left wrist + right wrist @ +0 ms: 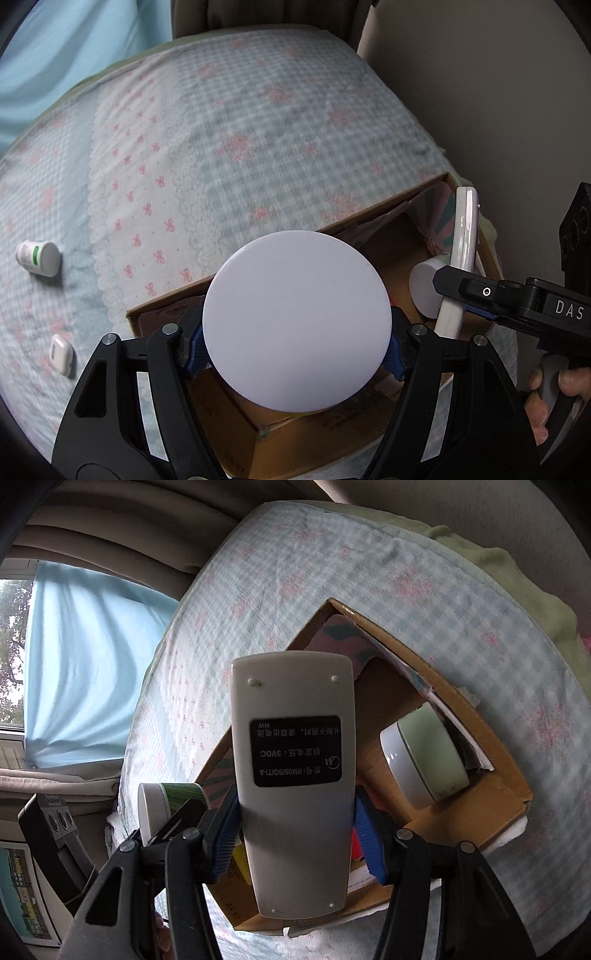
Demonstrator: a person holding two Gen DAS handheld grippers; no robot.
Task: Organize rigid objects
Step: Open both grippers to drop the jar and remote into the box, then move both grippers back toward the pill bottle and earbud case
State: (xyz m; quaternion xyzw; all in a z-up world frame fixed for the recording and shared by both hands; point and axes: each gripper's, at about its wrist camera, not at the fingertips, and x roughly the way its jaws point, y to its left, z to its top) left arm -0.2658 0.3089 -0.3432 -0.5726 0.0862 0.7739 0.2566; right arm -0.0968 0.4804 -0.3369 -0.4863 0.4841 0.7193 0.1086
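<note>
My left gripper (297, 345) is shut on a round white-lidded jar (297, 319) and holds it over the open cardboard box (229, 291) on the bed. My right gripper (297, 834) is shut on a grey remote control (295, 775), held back side up above the same box (491, 734). In the left wrist view the remote (461, 258) stands on edge at the box's right end, in the right gripper (452, 291). The jar (166, 801) shows at the left of the right wrist view. A white and green round container (424, 753) lies inside the box.
A small white bottle with a green band (38, 257) and a white earbud case (61, 355) lie on the checked bedsheet (258, 147) left of the box. Patterned paper (343, 635) lines the box's far corner. A wall stands to the right; a blue curtain (85, 672) hangs beyond the bed.
</note>
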